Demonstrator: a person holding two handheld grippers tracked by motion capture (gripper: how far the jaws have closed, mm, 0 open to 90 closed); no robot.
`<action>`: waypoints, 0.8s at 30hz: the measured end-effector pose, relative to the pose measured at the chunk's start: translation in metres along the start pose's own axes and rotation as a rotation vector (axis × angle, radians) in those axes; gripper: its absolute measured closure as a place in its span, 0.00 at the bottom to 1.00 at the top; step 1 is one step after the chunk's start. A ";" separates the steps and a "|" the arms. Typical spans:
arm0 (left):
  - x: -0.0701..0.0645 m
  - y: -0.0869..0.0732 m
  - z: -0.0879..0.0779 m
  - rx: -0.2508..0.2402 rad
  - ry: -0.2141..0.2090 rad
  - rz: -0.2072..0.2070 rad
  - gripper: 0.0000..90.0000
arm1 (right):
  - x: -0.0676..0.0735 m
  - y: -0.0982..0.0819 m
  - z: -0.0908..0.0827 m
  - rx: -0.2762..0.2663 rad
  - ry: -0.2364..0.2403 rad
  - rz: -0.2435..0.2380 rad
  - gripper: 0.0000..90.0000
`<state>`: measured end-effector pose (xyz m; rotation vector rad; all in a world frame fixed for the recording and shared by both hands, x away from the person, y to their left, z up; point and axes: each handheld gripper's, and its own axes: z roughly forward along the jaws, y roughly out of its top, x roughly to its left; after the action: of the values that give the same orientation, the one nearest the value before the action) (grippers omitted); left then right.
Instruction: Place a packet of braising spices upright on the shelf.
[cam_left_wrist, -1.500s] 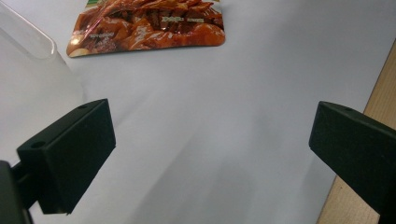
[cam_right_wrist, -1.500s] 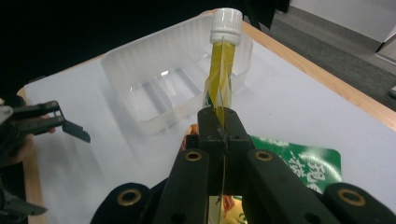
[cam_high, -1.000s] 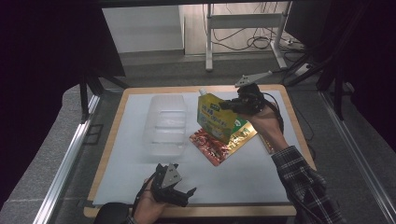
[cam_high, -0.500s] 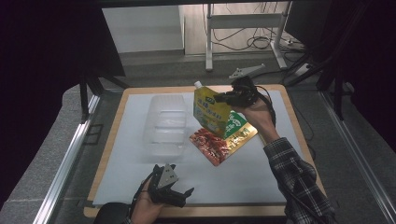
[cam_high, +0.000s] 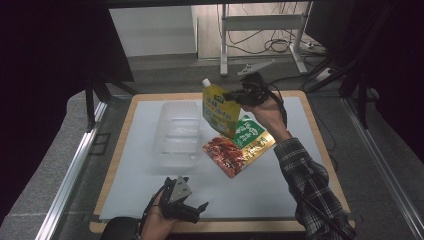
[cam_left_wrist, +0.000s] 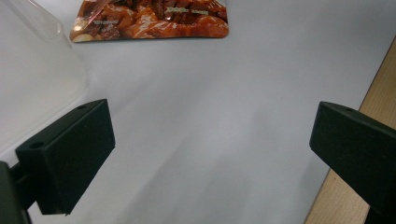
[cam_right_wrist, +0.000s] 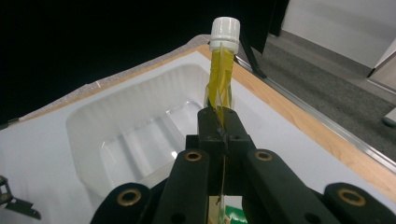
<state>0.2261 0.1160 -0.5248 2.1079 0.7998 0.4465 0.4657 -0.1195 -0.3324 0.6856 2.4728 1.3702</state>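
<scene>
While right gripper (cam_high: 235, 95) clamps yellow spouted pouch (cam_high: 219, 110), long axis upright, clear plastic tray (cam_high: 175, 135) lies ahead-below; left gripper (cam_high: 192, 210) released, idle, farther.

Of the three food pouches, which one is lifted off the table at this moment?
The yellow spouted pouch with the white cap: the right gripper clamps its edge and holds it raised. The green pouch and red pouch lie flat on the mat.
</scene>
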 end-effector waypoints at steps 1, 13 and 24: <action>0.000 0.000 0.000 -0.001 0.000 0.000 0.00 | -0.001 0.001 0.001 -0.001 0.001 -0.002 0.99; -0.001 0.000 0.001 0.007 -0.005 0.003 0.00 | -0.008 0.021 0.016 -0.031 0.003 -0.008 0.99; 0.000 0.000 0.002 0.005 -0.008 -0.005 0.00 | -0.012 0.034 0.035 -0.049 0.028 -0.011 0.99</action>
<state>0.2272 0.1150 -0.5261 2.1112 0.8018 0.4334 0.5002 -0.0849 -0.3229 0.6453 2.4514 1.4415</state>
